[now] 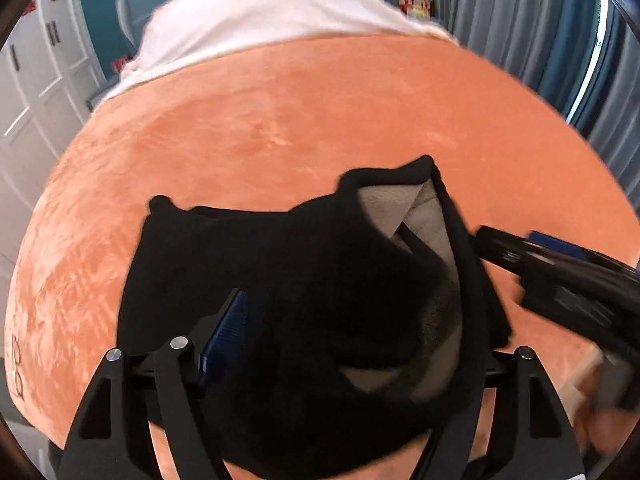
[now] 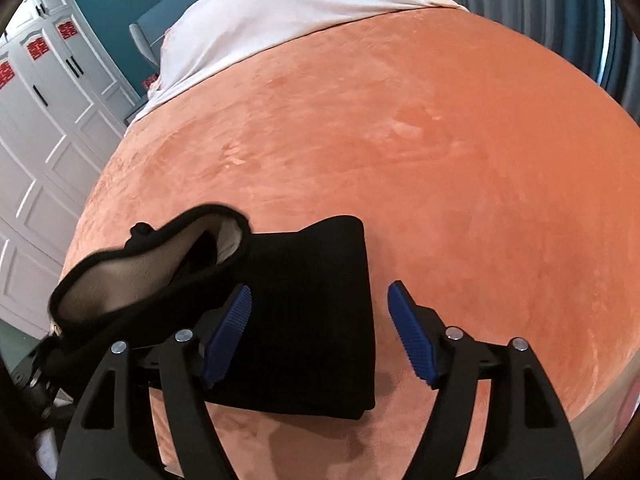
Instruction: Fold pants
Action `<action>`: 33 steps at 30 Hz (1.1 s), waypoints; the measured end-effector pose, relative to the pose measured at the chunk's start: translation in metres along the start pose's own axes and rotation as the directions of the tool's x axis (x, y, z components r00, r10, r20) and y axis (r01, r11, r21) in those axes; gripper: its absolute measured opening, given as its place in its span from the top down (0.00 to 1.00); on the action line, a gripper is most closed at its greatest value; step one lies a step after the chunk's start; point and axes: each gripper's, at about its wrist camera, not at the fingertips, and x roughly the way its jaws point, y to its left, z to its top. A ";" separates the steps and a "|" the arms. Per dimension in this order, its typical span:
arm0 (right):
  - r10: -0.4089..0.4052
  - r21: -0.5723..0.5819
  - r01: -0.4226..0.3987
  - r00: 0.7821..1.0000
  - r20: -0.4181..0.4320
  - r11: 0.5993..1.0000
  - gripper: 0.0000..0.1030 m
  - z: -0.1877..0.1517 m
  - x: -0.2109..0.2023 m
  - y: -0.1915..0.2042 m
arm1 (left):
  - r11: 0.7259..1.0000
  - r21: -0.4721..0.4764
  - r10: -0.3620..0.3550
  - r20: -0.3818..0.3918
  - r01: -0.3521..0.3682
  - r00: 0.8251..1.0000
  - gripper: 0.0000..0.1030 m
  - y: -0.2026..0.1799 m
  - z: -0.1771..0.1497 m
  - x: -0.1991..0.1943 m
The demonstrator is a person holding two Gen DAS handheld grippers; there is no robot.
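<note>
The right gripper gapes empty over the black pants on the orange blanket, while the left gripper, draped in their waistband, hides its grip.

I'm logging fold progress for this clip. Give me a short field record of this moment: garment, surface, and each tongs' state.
garment: black pants, partly folded, pale lining showing at the lifted end
surface: orange bedspread
left tongs: pants bunched between the fingers, lifted; grip state unclear
right tongs: open, over the flat folded part
background: white sheet, white wardrobe
</note>
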 end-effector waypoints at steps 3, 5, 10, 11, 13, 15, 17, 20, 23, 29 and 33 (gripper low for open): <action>-0.010 0.031 0.009 1.000 0.029 0.999 0.33 -0.001 -0.014 -0.003 | 0.995 -0.082 -0.064 -0.027 0.062 0.998 0.37 0.005 0.014 0.000; -0.025 0.032 0.024 0.999 0.037 0.999 0.32 -0.001 -0.021 -0.008 | 0.989 -0.100 -0.117 -0.038 0.113 0.992 0.36 0.001 0.010 -0.002; -0.004 0.048 0.003 1.000 0.016 0.999 0.31 0.002 -0.024 -0.021 | 0.978 0.004 -0.207 -0.012 0.207 0.978 0.19 -0.010 -0.029 -0.024; 0.022 0.052 -0.022 1.000 0.004 0.998 0.31 0.001 -0.023 -0.021 | 0.976 0.026 -0.214 -0.012 0.214 0.977 0.19 -0.012 -0.037 -0.028; 0.063 0.049 -0.062 0.998 -0.014 0.997 0.30 -0.002 -0.019 -0.018 | 0.967 0.058 -0.246 -0.013 0.247 0.969 0.19 -0.012 -0.052 -0.037; 0.073 0.040 -0.072 0.997 -0.025 0.997 0.27 -0.008 -0.015 -0.011 | 0.959 0.039 -0.281 0.004 0.281 0.960 0.19 -0.004 -0.061 -0.047; 0.086 0.034 -0.085 0.995 -0.043 0.996 0.27 -0.013 -0.010 -0.005 | 0.944 0.034 -0.328 0.006 0.327 0.945 0.19 0.006 -0.065 -0.057; 0.139 0.040 -0.136 0.987 -0.082 0.990 0.27 -0.019 0.001 0.005 | 0.953 0.028 -0.301 0.023 0.301 0.953 0.19 0.036 -0.076 -0.067; 0.143 0.001 -0.144 0.981 -0.134 0.990 0.27 -0.025 0.024 0.022 | 0.975 -0.066 -0.213 0.020 0.213 0.977 0.19 0.095 -0.089 -0.063; 0.084 -0.087 -0.103 0.977 -0.195 0.991 0.50 -0.038 0.070 0.058 | 0.947 -0.315 -0.064 -0.005 0.059 0.998 0.19 0.192 -0.097 -0.052; 0.113 -0.111 -0.121 0.991 -0.077 0.986 0.87 -0.004 0.011 0.067 | 0.938 -0.346 -0.001 0.023 0.008 1.000 0.19 0.223 -0.087 -0.059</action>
